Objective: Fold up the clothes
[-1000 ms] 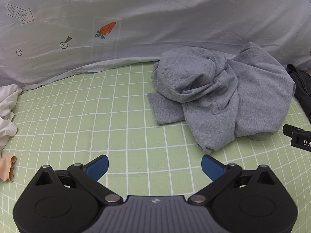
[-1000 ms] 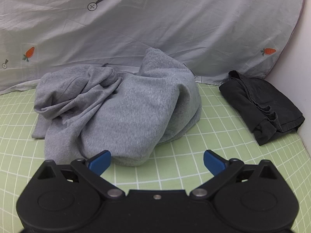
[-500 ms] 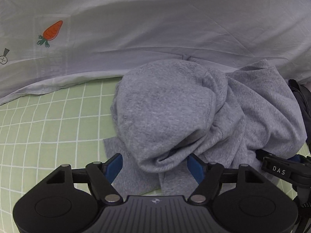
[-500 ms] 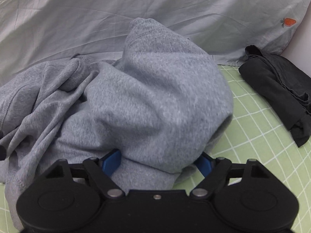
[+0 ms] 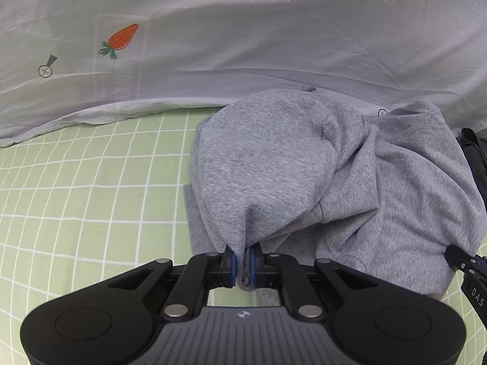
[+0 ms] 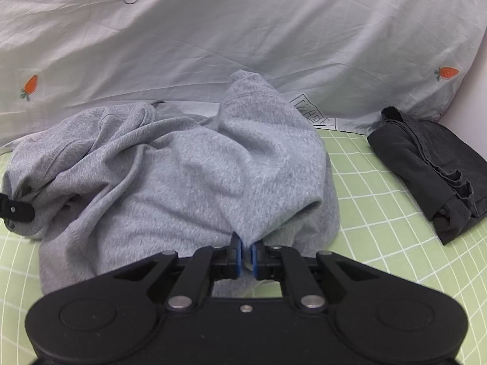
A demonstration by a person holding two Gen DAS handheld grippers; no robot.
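Note:
A crumpled grey sweatshirt [image 5: 304, 182] lies in a heap on the green checked sheet [image 5: 76, 197]. My left gripper [image 5: 243, 263] is shut on a pinch of its fabric at the heap's near left edge. My right gripper [image 6: 246, 257] is shut on a fold of the same grey sweatshirt [image 6: 197, 182] at its near right side. The right gripper's black tip shows at the right edge of the left wrist view [image 5: 465, 261]. The left gripper's tip shows at the left edge of the right wrist view [image 6: 16, 210].
A folded black garment [image 6: 426, 164] lies to the right on the green sheet [image 6: 380, 213]. A pale grey bedsheet with carrot prints [image 5: 213, 30] hangs behind the heap. A white wall [image 6: 474, 91] stands at the far right.
Both grippers moved forward to the sweatshirt with open jaws, then closed on its fabric. The heap has been drawn slightly toward the cameras.

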